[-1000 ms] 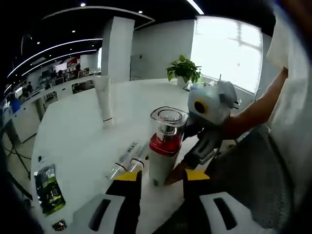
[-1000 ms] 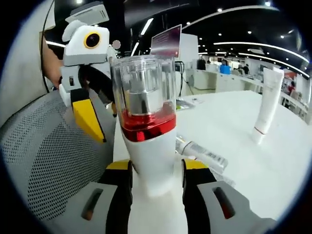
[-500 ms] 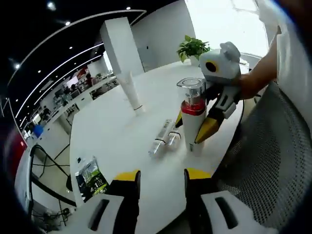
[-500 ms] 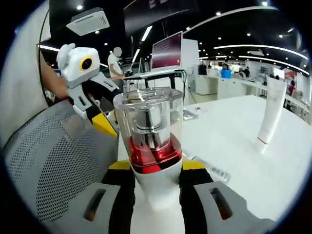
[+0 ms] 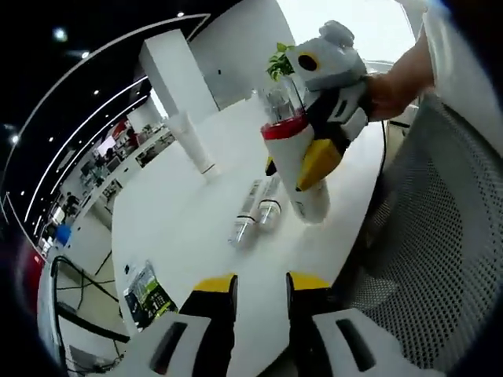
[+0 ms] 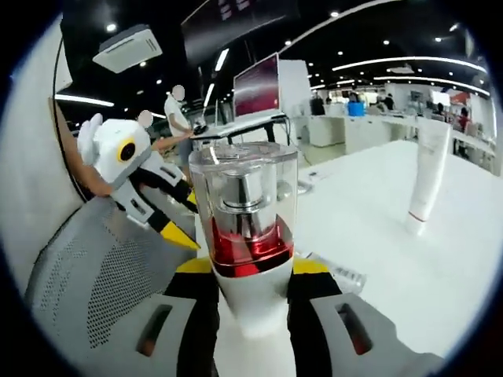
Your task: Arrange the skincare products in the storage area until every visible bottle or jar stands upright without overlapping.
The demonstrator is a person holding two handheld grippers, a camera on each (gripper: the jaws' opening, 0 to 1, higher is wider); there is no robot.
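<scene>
I see the white table (image 5: 181, 228), mesh chair (image 5: 424, 236) beside it. Right gripper (image 6: 251, 271) clamps the white pump bottle (image 6: 245, 236) with red collar and clear cap, lifted off the table, body between the jaws. Left gripper (image 5: 259, 284) holds nothing, jaws parted. White tube (image 5: 191, 141) stands upright; two small tubes (image 5: 255, 210) lie flat beside each other.

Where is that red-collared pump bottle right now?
The pump bottle is clamped in the right gripper, lifted off the white table just right of two small tubes lying flat in the left gripper view.
</scene>
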